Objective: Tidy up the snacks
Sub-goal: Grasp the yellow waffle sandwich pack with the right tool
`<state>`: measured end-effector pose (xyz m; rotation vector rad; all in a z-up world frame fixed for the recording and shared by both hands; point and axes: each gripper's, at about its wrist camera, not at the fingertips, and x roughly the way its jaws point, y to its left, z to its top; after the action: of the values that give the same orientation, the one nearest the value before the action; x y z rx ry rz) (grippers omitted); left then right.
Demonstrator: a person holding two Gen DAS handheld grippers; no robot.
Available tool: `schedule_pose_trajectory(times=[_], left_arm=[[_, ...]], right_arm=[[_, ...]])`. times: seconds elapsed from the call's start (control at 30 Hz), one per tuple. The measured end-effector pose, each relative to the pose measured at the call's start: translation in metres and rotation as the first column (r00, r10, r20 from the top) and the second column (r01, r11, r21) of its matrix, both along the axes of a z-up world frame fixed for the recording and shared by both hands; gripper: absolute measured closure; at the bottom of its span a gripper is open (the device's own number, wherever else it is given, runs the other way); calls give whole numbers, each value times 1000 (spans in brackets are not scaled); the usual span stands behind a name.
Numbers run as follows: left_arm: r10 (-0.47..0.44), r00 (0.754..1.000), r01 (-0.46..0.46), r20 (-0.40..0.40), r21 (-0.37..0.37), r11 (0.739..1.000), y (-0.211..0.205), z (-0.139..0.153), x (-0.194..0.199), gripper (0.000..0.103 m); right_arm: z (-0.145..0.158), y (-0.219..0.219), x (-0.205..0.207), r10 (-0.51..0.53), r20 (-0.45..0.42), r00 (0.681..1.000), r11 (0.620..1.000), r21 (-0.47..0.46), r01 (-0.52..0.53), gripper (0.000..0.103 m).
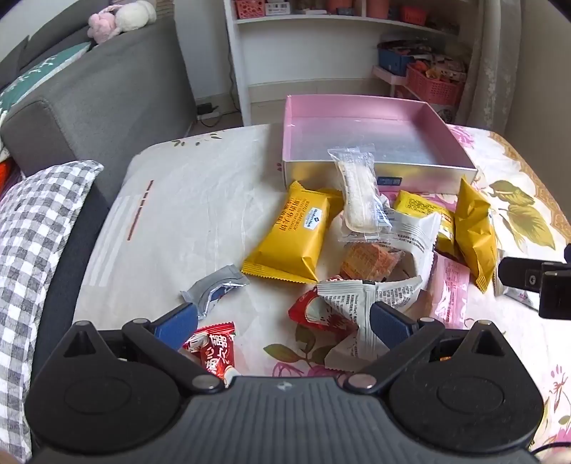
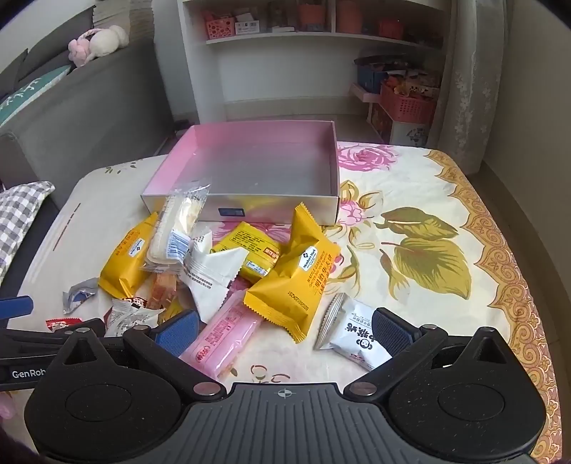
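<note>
Currently: pink packet [image 2: 223, 333] long axis diagonal | right gripper [image 2: 283, 330] spread

Each gripper, the left gripper [image 1: 283, 323] and the right gripper [image 2: 283, 332], has a ribbed grey-black body, black linkage arms with silver pivot pins, and blue textured finger pads [image 2: 177, 335]. White "GenRob" lettering marks the left one's side.

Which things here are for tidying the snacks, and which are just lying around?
For the job: pink box, still empty; yellow packets; pink packet; white packets; red packets; both open grippers.

Just lying about: sofa, checked cushion, soft toy, shelf, red basket.
</note>
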<state>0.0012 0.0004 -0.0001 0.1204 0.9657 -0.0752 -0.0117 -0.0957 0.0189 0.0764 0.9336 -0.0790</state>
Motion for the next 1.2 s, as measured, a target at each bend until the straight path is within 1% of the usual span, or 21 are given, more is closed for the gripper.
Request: schedule_pose_trajectory(times=[0.2, 0.3, 0.37, 0.4, 0.43, 0.5, 0.57, 0.63, 0.7, 0.73, 0.8, 0.83, 0.9, 0.97, 1.0, 1.03, 1.1, 1.17, 1.2], left_arm=[[-36, 999, 34, -40, -49, 998, 11, 0, 13, 1], [-33, 997, 29, -63, -71, 997, 17, -5, 21, 5], [-34, 998, 29, -54, -80, 996, 21, -7, 26, 9], [-40, 997, 35, -65, -85, 996, 23, -7, 31, 11], [-43, 998, 38, -53, -95, 995, 24, -7, 34, 12], [-55, 998, 49, -43, -121, 991, 27, -7, 41, 14], [-71, 997, 66, -35, -128, 990, 31, -9, 50, 19], [-85, 996, 80, -29, -132, 988, 34, -12, 59, 21], [-98, 995, 94, -20, -156, 983, 35, -16, 67, 22], [-108, 994, 104, -13, -181, 978, 37, -18, 71, 24], [-127, 992, 122, -10, -210, 970, 38, -23, 77, 25], [-136, 991, 133, 4, -250, 959, 39, -25, 79, 26], [-152, 988, 149, 8, -254, 956, 38, -28, 82, 27], [-159, 987, 153, -7, -249, 957, 37, -33, 85, 34], [-162, 987, 155, -9, -252, 955, 37, -34, 87, 35], [-164, 986, 153, -26, -238, 959, 37, -38, 88, 38], [-166, 985, 152, -39, -240, 959, 37, -40, 89, 42], [-174, 984, 162, -32, -229, 960, 34, -40, 90, 46], [-176, 984, 165, -31, -220, 961, 33, -41, 91, 46]], right_arm=[[2, -10, 7, -2, 11, 1000, 999, 48, 2, 0], [1, -16, 13, 1, 10, 1000, 999, 54, -2, 0], [-2, -20, 18, -2, 1, 1000, 999, 54, 2, 0], [-5, -24, 21, -8, -13, 1000, 998, 59, 9, 0], [-8, -28, 25, -22, -29, 999, 997, 70, 24, 0], [-14, -39, 33, -53, -66, 996, 989, 132, 62, 0], [-21, -51, 41, -74, -104, 992, 972, 216, 95, 1], [-27, -59, 47, -87, -119, 989, 955, 273, 117, 2], [-32, -62, 54, -91, -134, 987, 942, 309, 129, 3], [-35, -64, 57, -95, -142, 985, 934, 329, 137, 3], [-41, -66, 62, -106, -161, 981, 913, 375, 160, 5], [-44, -67, 65, -114, -169, 979, 904, 391, 173, 6], [-49, -69, 69, -133, -183, 974, 889, 413, 199, 7], [-54, -71, 72, -156, -191, 969, 884, 410, 223, 11], [-56, -72, 74, -168, -193, 967, 882, 409, 235, 13], [-58, -74, 75, -180, -195, 964, 877, 411, 248, 16], [-62, -77, 76, -201, -206, 958, 864, 423, 272, 22], [-67, -81, 76, -219, -219, 951, 848, 440, 297, 30], [-68, -82, 77, -225, -223, 949, 842, 446, 304, 33]])
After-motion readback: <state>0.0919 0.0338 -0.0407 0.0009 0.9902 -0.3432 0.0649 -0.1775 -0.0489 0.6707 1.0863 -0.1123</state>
